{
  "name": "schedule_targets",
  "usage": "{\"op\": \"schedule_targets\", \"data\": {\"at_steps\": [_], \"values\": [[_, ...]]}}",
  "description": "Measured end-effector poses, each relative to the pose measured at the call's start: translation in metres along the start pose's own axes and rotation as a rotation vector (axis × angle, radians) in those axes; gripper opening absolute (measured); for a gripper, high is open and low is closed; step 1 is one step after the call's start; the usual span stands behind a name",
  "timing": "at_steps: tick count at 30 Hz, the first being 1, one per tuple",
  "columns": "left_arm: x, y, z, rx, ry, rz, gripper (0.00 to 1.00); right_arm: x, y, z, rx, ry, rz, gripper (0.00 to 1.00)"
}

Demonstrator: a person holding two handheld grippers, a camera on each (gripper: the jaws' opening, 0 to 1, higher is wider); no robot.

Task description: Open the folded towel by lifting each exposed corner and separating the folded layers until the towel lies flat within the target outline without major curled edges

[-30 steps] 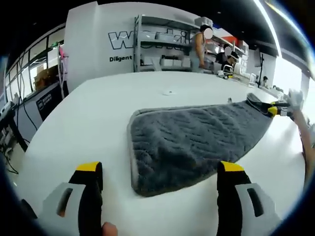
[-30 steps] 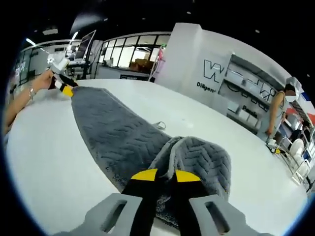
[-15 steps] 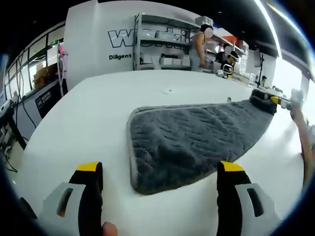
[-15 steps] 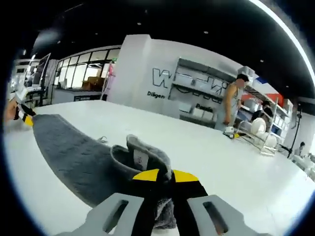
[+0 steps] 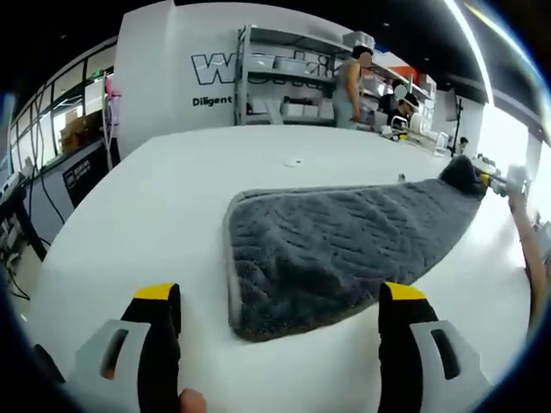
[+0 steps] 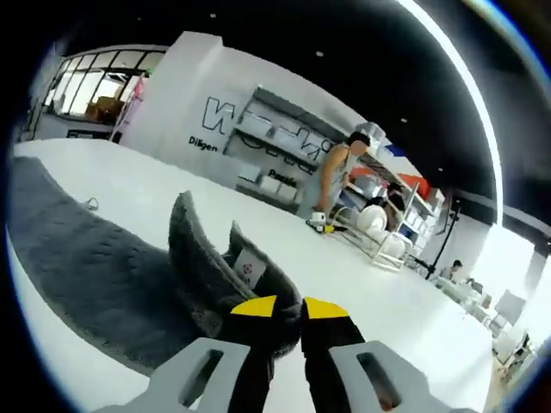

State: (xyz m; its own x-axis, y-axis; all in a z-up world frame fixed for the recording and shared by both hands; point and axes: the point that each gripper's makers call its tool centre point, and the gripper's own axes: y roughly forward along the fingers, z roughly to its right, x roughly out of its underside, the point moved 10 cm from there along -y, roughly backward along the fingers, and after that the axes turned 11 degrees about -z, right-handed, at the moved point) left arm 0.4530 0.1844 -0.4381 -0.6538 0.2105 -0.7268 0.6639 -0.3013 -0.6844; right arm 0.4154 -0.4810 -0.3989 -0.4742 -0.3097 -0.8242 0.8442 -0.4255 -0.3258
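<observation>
A grey towel (image 5: 336, 245) with a wavy pile lies stretched across the white table (image 5: 172, 198), its near end rounded and flat. My left gripper (image 5: 275, 344) hangs open just short of that near end, nothing between its jaws. At the towel's far right end my right gripper (image 5: 492, 182) shows small, held by a person's hand. In the right gripper view that gripper (image 6: 282, 308) is shut on a corner of the towel (image 6: 207, 267), which stands up in a curled fold with a white label (image 6: 250, 268) showing.
Metal shelving (image 5: 284, 77) with bins stands against the wall beyond the table, and people stand beside it. A small white object (image 5: 294, 161) lies on the table past the towel. A dish rack (image 6: 370, 237) stands at the far side.
The right gripper has pulled its towel corner farther out and turned; the corner now stands up curled. The towel has stretched longer. My left gripper has stayed open in place.
</observation>
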Motion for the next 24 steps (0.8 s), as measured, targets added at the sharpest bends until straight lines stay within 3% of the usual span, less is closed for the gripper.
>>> {"op": "schedule_targets", "data": {"at_steps": [7,9,11,14,16,18,24], "values": [[0.0,0.0,0.001,0.002,0.0,0.001,0.94,0.011,0.01,0.004,0.055,-0.025,-0.087,0.17],[0.0,-0.001,0.001,0.004,-0.001,0.002,0.93,0.016,0.008,0.011,0.107,-0.011,-0.118,0.31],[0.0,-0.001,0.002,0.007,0.0,0.002,0.93,0.019,0.006,0.016,0.115,0.009,-0.127,0.43],[0.0,-0.001,0.002,0.007,0.0,0.003,0.93,0.019,0.005,0.021,0.112,0.056,-0.116,0.56],[0.0,0.0,0.002,0.007,0.0,0.003,0.93,0.017,0.002,0.021,0.112,0.075,-0.096,0.74],[0.0,0.0,0.003,0.01,-0.001,0.003,0.93,0.016,0.003,0.019,0.096,0.077,-0.096,0.87],[0.001,-0.001,0.002,0.007,-0.001,0.0,0.93,0.013,0.001,0.01,0.032,0.091,-0.088,0.99]]}}
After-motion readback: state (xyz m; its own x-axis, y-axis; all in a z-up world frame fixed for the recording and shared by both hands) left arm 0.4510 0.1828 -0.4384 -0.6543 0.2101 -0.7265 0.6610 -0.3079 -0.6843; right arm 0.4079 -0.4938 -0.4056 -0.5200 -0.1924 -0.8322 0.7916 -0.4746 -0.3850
